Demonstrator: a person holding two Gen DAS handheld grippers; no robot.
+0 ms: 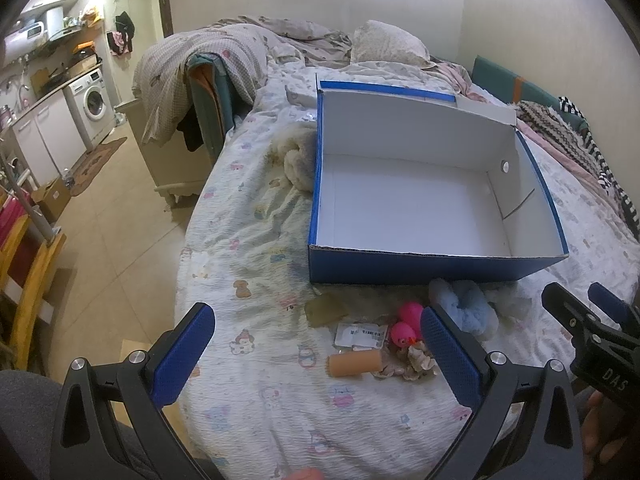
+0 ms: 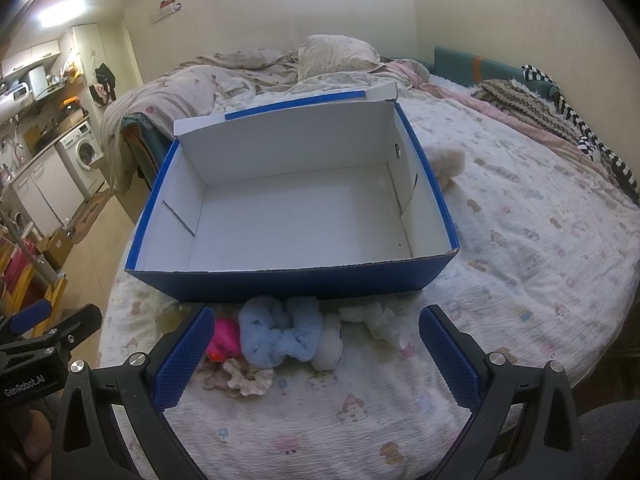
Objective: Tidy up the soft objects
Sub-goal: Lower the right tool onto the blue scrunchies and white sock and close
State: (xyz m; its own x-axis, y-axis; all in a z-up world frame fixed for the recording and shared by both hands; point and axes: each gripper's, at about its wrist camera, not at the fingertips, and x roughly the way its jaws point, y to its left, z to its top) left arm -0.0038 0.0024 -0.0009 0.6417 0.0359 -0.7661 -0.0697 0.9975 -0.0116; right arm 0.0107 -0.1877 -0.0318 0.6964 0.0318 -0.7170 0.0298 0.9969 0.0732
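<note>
The blue box (image 2: 288, 280) is lying open on the bed (image 2: 520, 240), its white inside bare. Just in front of the box, a light blue scrunchie (image 2: 280, 338), pink rubber ducks (image 1: 406, 326), a beige scrunchie (image 2: 244, 378), a white fluffy piece (image 2: 376, 318) and an orange roller (image 1: 354, 363) are lying. The left gripper (image 1: 318, 356) and right gripper (image 2: 314, 356) are being held nearer than these, fingers spread wide, nothing being gripped.
</note>
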